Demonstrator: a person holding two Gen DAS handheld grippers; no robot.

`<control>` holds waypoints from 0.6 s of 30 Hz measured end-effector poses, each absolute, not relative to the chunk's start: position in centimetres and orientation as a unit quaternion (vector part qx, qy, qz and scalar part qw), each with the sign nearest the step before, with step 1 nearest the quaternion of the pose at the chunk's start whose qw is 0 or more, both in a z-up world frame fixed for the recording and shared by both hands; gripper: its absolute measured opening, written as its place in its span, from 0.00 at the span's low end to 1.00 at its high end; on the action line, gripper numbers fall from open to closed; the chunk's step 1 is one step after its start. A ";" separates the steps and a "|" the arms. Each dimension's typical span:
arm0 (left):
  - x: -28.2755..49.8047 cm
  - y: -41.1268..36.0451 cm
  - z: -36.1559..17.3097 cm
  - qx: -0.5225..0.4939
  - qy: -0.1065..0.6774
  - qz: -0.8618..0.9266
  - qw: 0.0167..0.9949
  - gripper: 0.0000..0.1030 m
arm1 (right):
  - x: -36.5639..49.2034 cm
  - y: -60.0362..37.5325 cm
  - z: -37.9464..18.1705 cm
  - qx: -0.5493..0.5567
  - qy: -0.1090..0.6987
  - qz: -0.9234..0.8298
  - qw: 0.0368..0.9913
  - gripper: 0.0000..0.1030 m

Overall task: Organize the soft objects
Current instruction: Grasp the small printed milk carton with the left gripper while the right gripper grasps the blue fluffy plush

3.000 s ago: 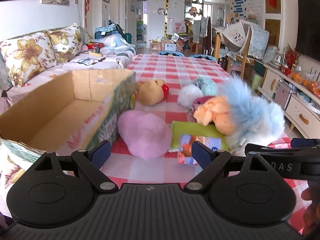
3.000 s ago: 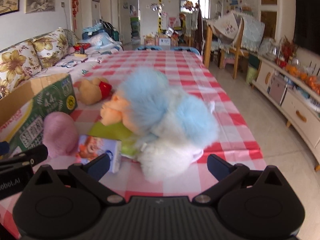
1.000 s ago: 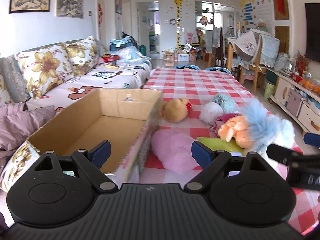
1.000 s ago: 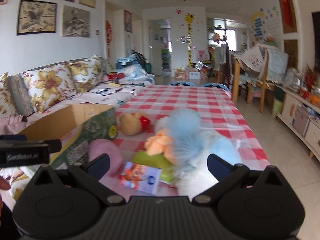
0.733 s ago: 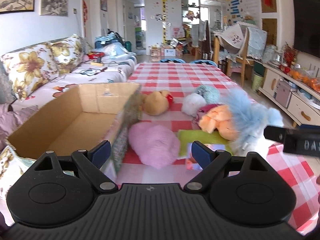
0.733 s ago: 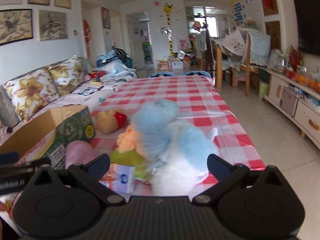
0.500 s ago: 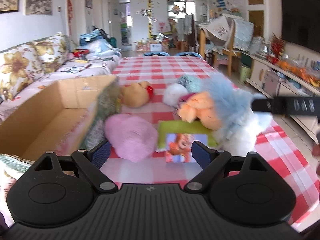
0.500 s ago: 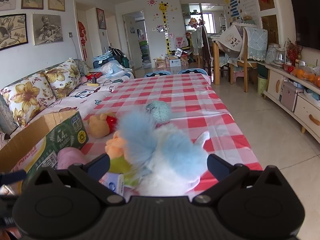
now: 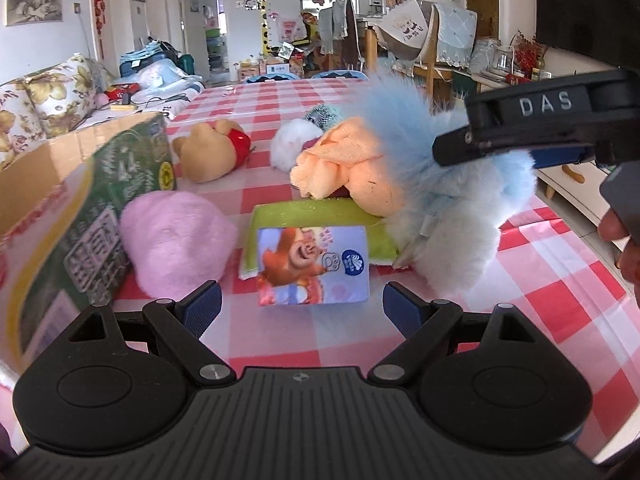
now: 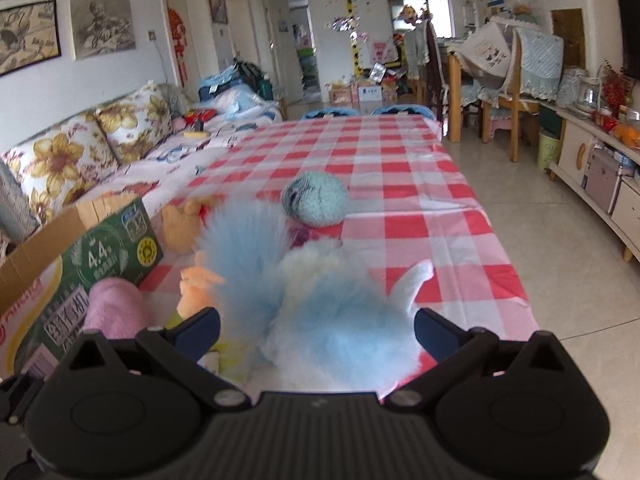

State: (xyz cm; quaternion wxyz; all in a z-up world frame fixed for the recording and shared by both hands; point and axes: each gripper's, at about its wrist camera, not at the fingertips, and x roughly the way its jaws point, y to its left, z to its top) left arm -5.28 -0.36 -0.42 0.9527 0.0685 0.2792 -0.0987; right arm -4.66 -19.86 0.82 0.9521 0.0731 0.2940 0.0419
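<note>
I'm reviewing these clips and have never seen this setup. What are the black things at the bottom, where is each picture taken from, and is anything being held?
No robot here: a person carries a two-finger claw in each hand, each with a camera looking along its fingers. One picture is from the left claw, the other from the right claw. Both are open and hold nothing. On the checked tablecloth lie a fluffy blue-and-white toy, a pink plush, a tissue pack, a green cloth and a yellow bear, beside an open cardboard box. The right claw sits around the fluffy toy.
</note>
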 end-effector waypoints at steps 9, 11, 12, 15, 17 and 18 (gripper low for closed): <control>-3.0 -0.1 -0.9 0.066 0.296 -0.104 0.947 1.00 | -3.2 -19.4 -0.6 0.043 0.325 0.053 0.943 0.99; -2.9 -0.2 -0.9 0.064 0.298 -0.106 0.946 1.00 | -2.8 -19.5 -0.7 0.043 0.328 0.054 0.942 0.99; -2.8 -0.3 -0.9 0.064 0.299 -0.107 0.946 1.00 | -2.6 -19.5 -0.8 0.042 0.329 0.054 0.942 0.99; -2.4 -0.8 -0.9 0.064 0.298 -0.111 0.946 1.00 | -1.9 -19.5 -1.0 0.038 0.330 0.053 0.942 0.99; -1.9 -0.9 -0.9 0.064 0.298 -0.113 0.946 1.00 | -1.4 -19.3 -1.1 0.028 0.328 0.050 0.943 1.00; -1.8 -0.9 -1.0 0.063 0.298 -0.114 0.946 1.00 | -1.2 -19.2 -1.2 0.021 0.326 0.048 0.944 1.00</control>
